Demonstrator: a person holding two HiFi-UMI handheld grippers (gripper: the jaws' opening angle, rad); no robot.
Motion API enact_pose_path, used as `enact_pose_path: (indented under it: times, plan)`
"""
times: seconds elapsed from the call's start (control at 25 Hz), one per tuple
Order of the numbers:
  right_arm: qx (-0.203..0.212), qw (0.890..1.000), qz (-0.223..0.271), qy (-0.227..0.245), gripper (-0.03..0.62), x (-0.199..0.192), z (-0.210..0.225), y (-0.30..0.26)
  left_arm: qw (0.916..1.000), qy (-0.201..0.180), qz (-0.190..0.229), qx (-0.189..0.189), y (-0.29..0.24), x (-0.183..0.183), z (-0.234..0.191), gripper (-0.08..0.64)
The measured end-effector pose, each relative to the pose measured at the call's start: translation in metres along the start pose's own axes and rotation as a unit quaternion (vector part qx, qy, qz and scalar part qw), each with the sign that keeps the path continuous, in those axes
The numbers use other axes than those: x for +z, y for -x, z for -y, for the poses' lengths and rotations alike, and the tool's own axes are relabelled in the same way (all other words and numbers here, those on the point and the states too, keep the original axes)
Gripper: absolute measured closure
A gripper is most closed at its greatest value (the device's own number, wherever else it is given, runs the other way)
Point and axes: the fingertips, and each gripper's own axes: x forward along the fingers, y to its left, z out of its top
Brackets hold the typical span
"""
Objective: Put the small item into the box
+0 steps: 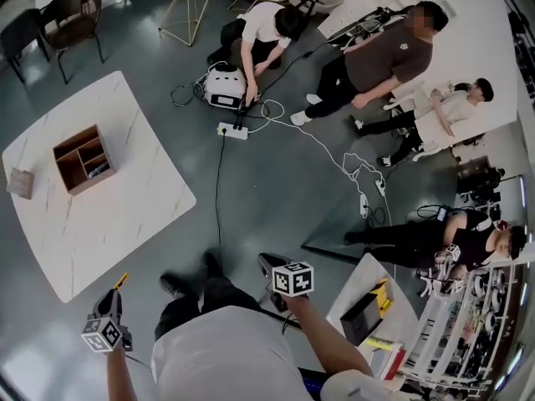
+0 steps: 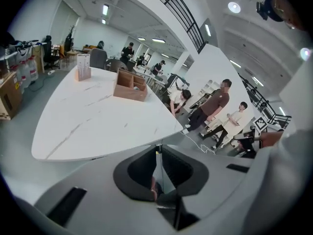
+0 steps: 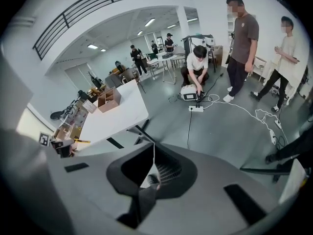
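Grey floor lies between me and the white table (image 1: 100,224), where one wooden box (image 1: 64,171) stands, divided inside. Near the box, on its side away from the people and by the table's edge, stands one small card stand (image 1: 19,183), not touching the box. I take that for the small item, though it is too small to be sure. I judge it light, thin and stiff, and quick to tip over, so I would pinch it across its flat faces, low down. My left gripper (image 2: 158,151) and right gripper (image 3: 153,148) are both well short of the box, each with its jaws pressed together on nothing. That makes two grippers, one table, one box and one stand. Four other people are well apart from the box: one crouching (image 1: 263,27), one standing (image 1: 393,53) and two seated (image 1: 451,107) (image 1: 468,241).
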Motion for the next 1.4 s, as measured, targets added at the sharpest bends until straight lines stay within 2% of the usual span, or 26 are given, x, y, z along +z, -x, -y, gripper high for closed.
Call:
enact_pose_path:
  times: [0.16, 0.28, 0.4, 0.6, 0.84, 1.0, 1.12, 1.32, 1.4]
  plan:
    - [0.031, 0.999, 0.011, 0.023, 0.565, 0.033, -0.011, -0.02, 0.999, 0.009, 0.034, 0.028, 0.005, 0.021, -0.006, 0.514]
    - [0.06, 0.997, 0.016, 0.05, 0.565, 0.056, -0.016, -0.029, 0.9978, 0.009, 0.05, 0.042, 0.008, 0.03, 0.009, 0.514]
    - [0.079, 0.994, 0.019, 0.071, 0.565, 0.072, -0.006, -0.033, 0.9965, 0.016, 0.061, 0.054, 0.006, 0.03, 0.032, 0.514]
    - [0.1, 0.993, 0.028, 0.054, 0.565, 0.09, 0.033, -0.031, 0.993, 0.054, 0.079, 0.07, -0.001, 0.014, 0.084, 0.514]
    - [0.142, 0.987, 0.01, 0.073, 0.565, 0.085, 0.06, -0.047, 0.9861, 0.075, 0.118, 0.09, -0.012, 0.0, 0.139, 0.514]
    - [0.177, 0.977, -0.008, 0.121, 0.565, 0.088, 0.057, -0.062, 0.9758, 0.079, 0.166, 0.119, 0.0, -0.002, 0.163, 0.514]
    - [0.201, 0.965, -0.004, 0.167, 0.565, 0.101, 0.043, -0.07, 0.9674, 0.07, 0.2, 0.139, 0.012, 0.0, 0.175, 0.514]
    - [0.248, 0.934, 0.044, 0.252, 0.565, 0.134, -0.014, -0.037, 0.9522, 0.062, 0.256, 0.155, 0.053, 0.012, 0.211, 0.514]
    - [0.265, 0.922, 0.079, 0.27, 0.565, 0.147, -0.041, -0.008, 0.9494, 0.051, 0.269, 0.154, 0.072, 0.017, 0.228, 0.514]
